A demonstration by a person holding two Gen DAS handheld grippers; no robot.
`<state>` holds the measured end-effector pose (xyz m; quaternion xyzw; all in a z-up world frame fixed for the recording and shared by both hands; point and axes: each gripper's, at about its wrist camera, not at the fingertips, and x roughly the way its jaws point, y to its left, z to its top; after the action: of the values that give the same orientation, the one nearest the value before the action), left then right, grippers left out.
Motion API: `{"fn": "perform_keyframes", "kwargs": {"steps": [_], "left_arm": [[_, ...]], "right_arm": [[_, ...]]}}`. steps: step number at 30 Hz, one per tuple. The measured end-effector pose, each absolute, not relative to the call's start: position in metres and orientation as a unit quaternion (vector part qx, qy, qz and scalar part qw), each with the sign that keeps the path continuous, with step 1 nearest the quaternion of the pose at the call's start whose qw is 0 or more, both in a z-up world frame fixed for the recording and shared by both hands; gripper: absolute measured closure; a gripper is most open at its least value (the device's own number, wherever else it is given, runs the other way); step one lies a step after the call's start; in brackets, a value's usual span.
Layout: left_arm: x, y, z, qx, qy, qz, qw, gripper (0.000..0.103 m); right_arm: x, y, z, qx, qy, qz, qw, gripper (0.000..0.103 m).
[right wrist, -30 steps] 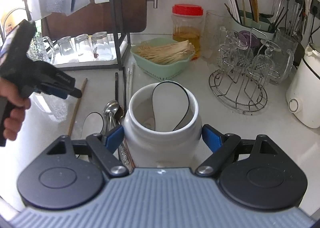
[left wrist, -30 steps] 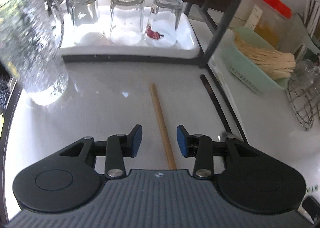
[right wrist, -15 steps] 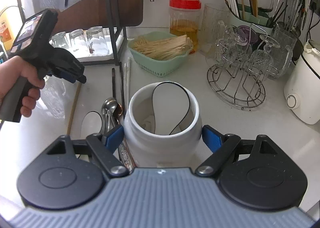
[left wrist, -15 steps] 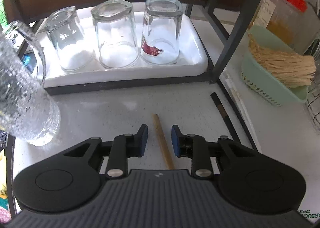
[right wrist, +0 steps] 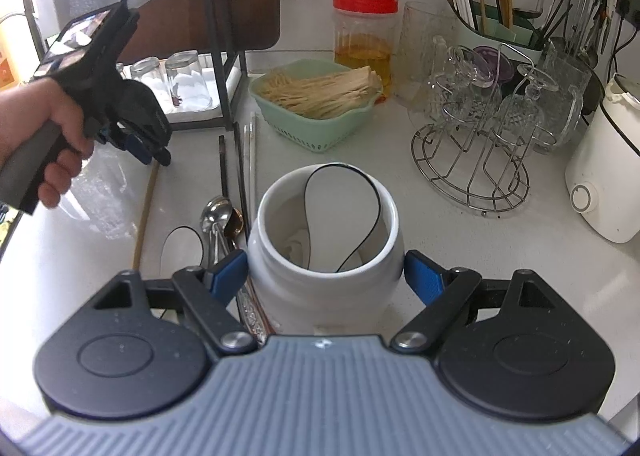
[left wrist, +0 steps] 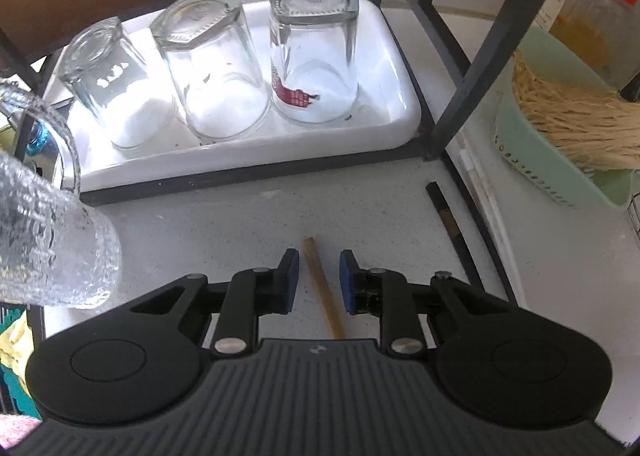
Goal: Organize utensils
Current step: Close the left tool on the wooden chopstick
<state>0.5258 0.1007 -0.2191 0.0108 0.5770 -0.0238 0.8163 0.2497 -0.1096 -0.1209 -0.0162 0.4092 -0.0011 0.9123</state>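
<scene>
On the pale counter [left wrist: 224, 216], just in front of the tray [left wrist: 400, 124] of upturned glasses, lay a wooden chopstick [left wrist: 320, 288], far end between the blue pads of the left gripper [left wrist: 316, 276]. Was narrowing on it, jaws closing, pads [left wrist: 289, 276] not yet pressing the wood. Looked light, thin and stiff; likely to roll or swivel if pinched off-centre, so best squeezed squarely across the shaft a little back from the tip, then lifted level. Close by on the left stood a textured glass mug [left wrist: 52, 248], breakable and worth avoiding. Further right, held a white jar [right wrist: 324, 256] in the right gripper [right wrist: 324, 276], jaws set wide around its belly, pads appearing to touch both sides. Beside the jar lay spoons [right wrist: 218, 216] and dark chopsticks [right wrist: 223, 168], loose on the counter.
</scene>
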Motion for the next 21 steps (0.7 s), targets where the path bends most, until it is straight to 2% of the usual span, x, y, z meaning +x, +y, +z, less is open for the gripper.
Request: {"fn": "perform_keyframes", "kwargs": {"steps": [7, 21], "left_arm": [[0.528, 0.104, -0.216, 0.003, 0.593, -0.039, 0.805, 0.091], [0.528, 0.094, -0.218, 0.006, 0.584, -0.051, 0.81, 0.096]], "right_arm": [[0.252, -0.11, -0.123, -0.01, 0.409, -0.005, 0.913, 0.016], [0.261, -0.108, -0.124, -0.01, 0.402, -0.005, 0.915, 0.016]]}}
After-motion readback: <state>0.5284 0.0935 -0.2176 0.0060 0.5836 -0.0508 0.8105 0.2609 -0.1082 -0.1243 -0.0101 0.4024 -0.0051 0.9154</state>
